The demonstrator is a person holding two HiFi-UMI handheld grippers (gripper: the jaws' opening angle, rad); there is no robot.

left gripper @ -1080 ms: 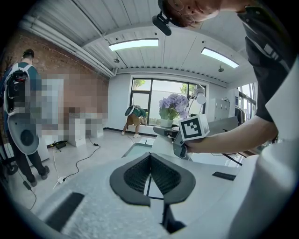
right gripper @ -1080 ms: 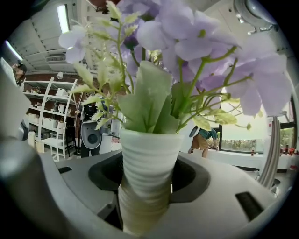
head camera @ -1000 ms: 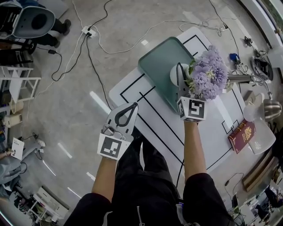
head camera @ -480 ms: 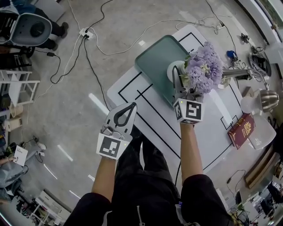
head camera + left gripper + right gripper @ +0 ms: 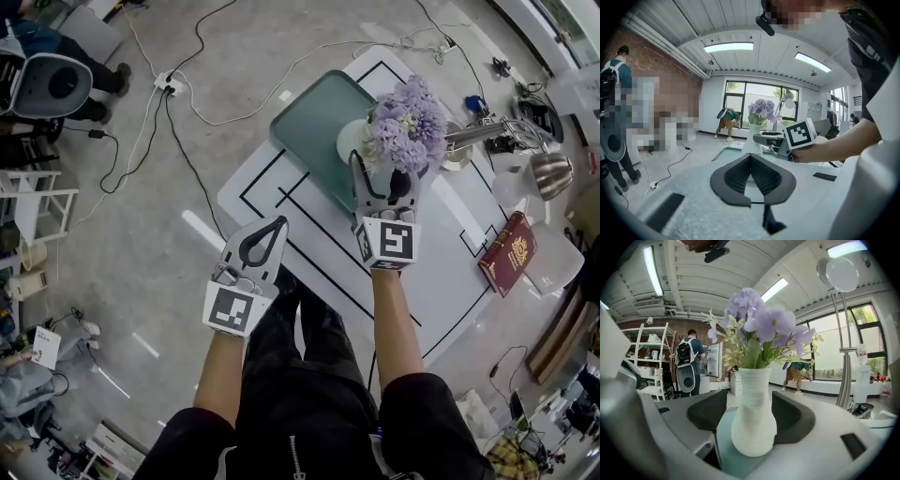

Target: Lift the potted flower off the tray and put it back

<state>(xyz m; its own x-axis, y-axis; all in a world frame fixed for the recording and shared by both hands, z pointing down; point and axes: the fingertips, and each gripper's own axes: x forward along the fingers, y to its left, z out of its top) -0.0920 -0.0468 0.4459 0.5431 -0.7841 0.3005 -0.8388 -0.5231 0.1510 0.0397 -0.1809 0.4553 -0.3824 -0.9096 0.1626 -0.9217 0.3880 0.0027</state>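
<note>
White ribbed vase (image 5: 753, 418), lilac blooms (image 5: 764, 322), upright

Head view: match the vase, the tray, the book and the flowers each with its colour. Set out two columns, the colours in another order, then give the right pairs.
Things:
1. vase
2. tray
3. book
4. flowers

Colours:
A. dark red
B. pale purple
C. white
D. green

Pairs: 1-C; 2-D; 3-A; 4-B
</note>
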